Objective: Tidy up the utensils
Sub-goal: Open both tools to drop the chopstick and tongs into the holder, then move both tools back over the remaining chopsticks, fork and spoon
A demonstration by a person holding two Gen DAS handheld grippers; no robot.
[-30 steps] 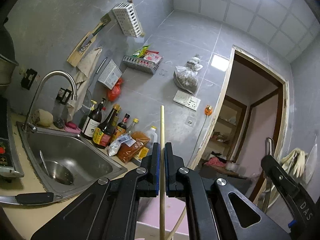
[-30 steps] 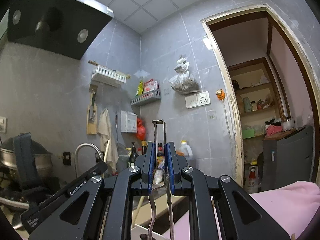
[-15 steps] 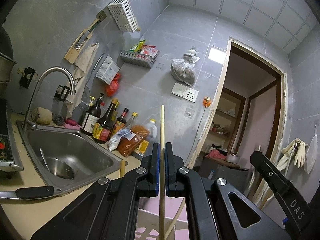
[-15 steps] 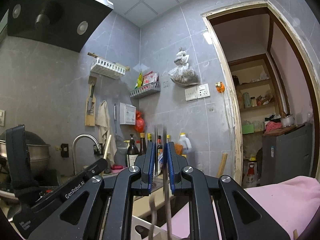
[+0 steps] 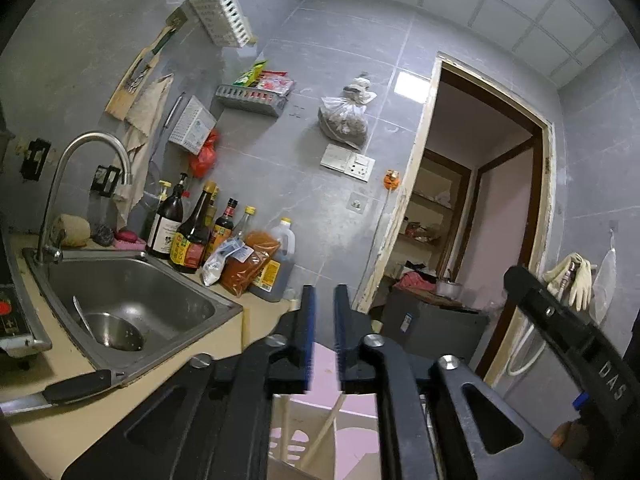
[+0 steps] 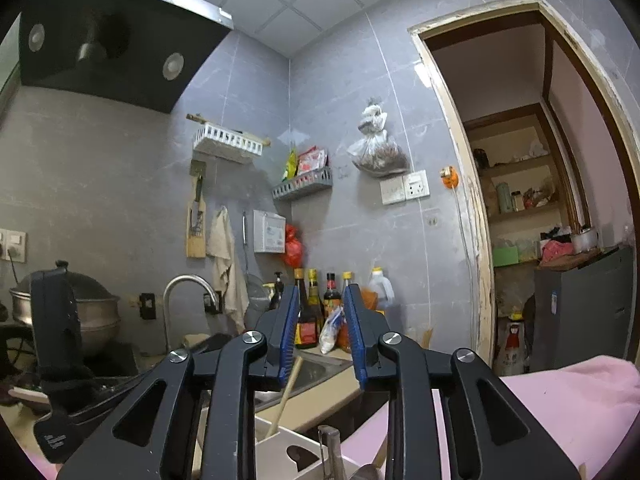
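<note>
My left gripper is open and empty, its jaws a little apart above a white utensil holder with wooden chopsticks standing in it. My right gripper is open and empty above the same white holder. A wooden chopstick leans in the holder, and a metal utensil handle stands in it below the jaws. The other gripper shows at the edge of each view: the right one and the left one.
A steel sink with a ladle and faucet lies left. Sauce bottles and packets line the wall. A knife lies on the counter edge. A pot sits on the stove. A doorway opens at the right. Pink cloth is at lower right.
Both grippers have opened. The left let go of the chopstick and the right let go of the metal utensil; both now stand in the holder. Both views tilted downward slightly.
</note>
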